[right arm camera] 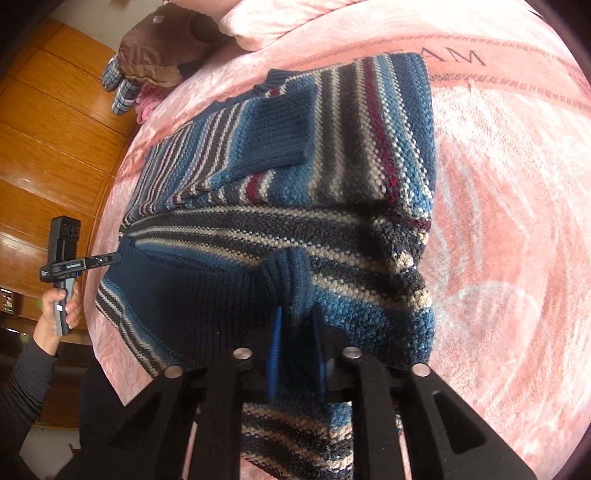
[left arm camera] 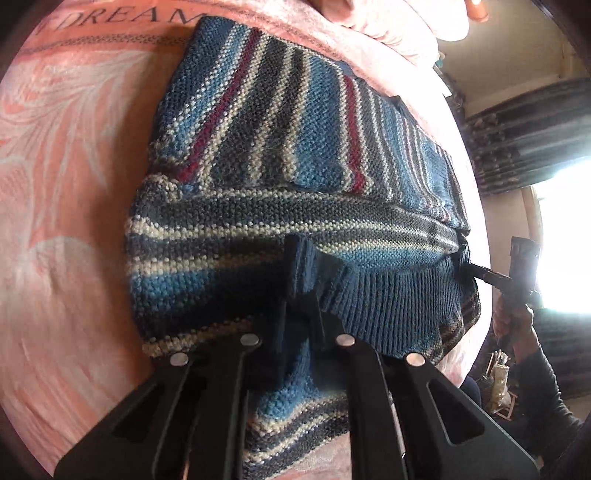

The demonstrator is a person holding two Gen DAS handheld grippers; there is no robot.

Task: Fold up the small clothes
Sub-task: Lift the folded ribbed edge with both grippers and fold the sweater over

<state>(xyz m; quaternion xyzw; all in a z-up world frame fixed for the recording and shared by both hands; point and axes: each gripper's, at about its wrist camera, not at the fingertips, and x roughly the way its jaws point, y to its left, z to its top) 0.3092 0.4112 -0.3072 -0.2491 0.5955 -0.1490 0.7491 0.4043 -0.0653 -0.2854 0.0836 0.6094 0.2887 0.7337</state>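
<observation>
A blue, grey, white and red striped knit sweater (left arm camera: 266,155) (right arm camera: 332,155) lies on a pink bedspread (left arm camera: 66,184) (right arm camera: 498,221). Its lower part is lifted and doubled toward the chest. A dark blue sleeve cuff (right arm camera: 284,125) rests across the front. My left gripper (left arm camera: 301,269) is shut on the ribbed blue hem (left arm camera: 391,295), and its tip (right arm camera: 116,257) shows at the hem's left corner in the right wrist view. My right gripper (right arm camera: 295,321) is shut on the hem too, with knit bunched between its pads; its tip (left arm camera: 471,268) pinches the far corner.
A person's hand (right arm camera: 59,302) and dark sleeve hold the left handle; another hand (left arm camera: 513,321) holds the right one. A brown stuffed toy (right arm camera: 166,44) and pink pillow (right arm camera: 266,18) lie at the bed's head. Wooden panels (right arm camera: 44,147) stand beside the bed, a bright window (left arm camera: 561,240) opposite.
</observation>
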